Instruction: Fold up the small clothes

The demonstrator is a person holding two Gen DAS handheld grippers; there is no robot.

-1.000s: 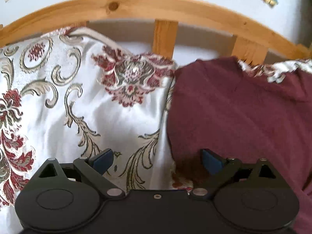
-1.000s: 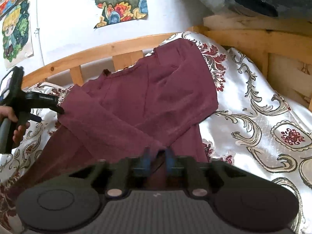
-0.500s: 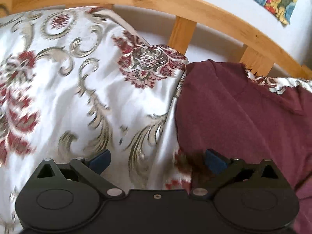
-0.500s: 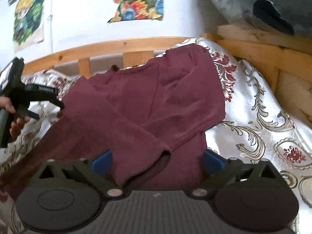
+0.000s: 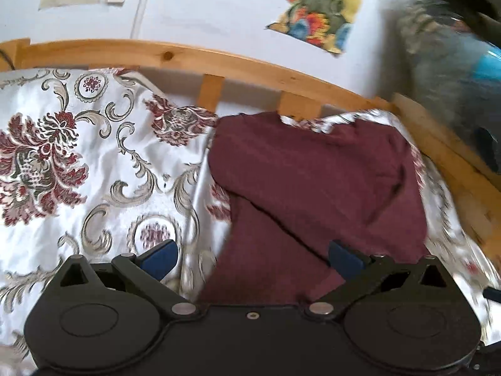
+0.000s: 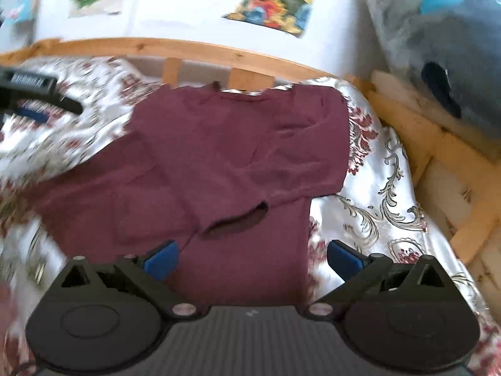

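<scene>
Lying on the white floral satin bedspread (image 5: 103,169) by the curved pine bed rail (image 5: 194,59), the soft maroon knit top (image 6: 225,156) looks light and limp; its folded sleeve cuff (image 6: 238,219) or hem suits a pinch. Left tongs (image 5: 252,255) and right tongs (image 6: 252,255) gape empty. A second ago the right tongs were pinching the sleeve; now they have let go.

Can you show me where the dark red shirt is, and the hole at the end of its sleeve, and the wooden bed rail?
Dark red knit shirt (image 6: 225,144): right wrist view, chest area.
Open sleeve cuff (image 6: 238,221): right wrist view, dark opening.
Pale wooden bed rail (image 5: 169,54): left wrist view, by the knot.
</scene>
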